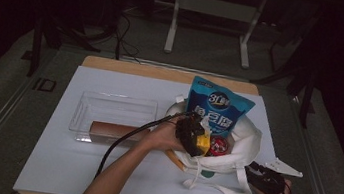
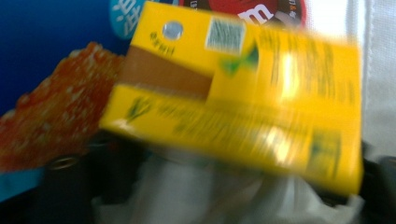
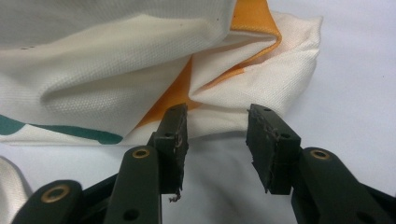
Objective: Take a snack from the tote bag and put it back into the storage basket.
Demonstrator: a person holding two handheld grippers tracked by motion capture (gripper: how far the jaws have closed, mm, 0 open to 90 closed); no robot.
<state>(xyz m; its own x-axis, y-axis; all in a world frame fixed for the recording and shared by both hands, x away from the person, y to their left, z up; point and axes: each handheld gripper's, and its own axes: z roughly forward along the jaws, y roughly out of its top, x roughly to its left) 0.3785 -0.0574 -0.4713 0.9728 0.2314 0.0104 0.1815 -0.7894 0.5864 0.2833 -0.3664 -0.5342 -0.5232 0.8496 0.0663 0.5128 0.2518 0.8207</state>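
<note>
Fingers of the left gripper (image 1: 199, 143) hidden behind blurred yellow carton (image 2: 243, 93).

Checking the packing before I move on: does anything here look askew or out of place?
The yellow carton sits tilted at the mouth of the white cloth bag, at the left gripper. The blue snack pouch sticks up out of the bag.

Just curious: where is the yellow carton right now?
In the high view, the yellow carton sits at the white bag's mouth, beside the left gripper and a red packet.
</note>
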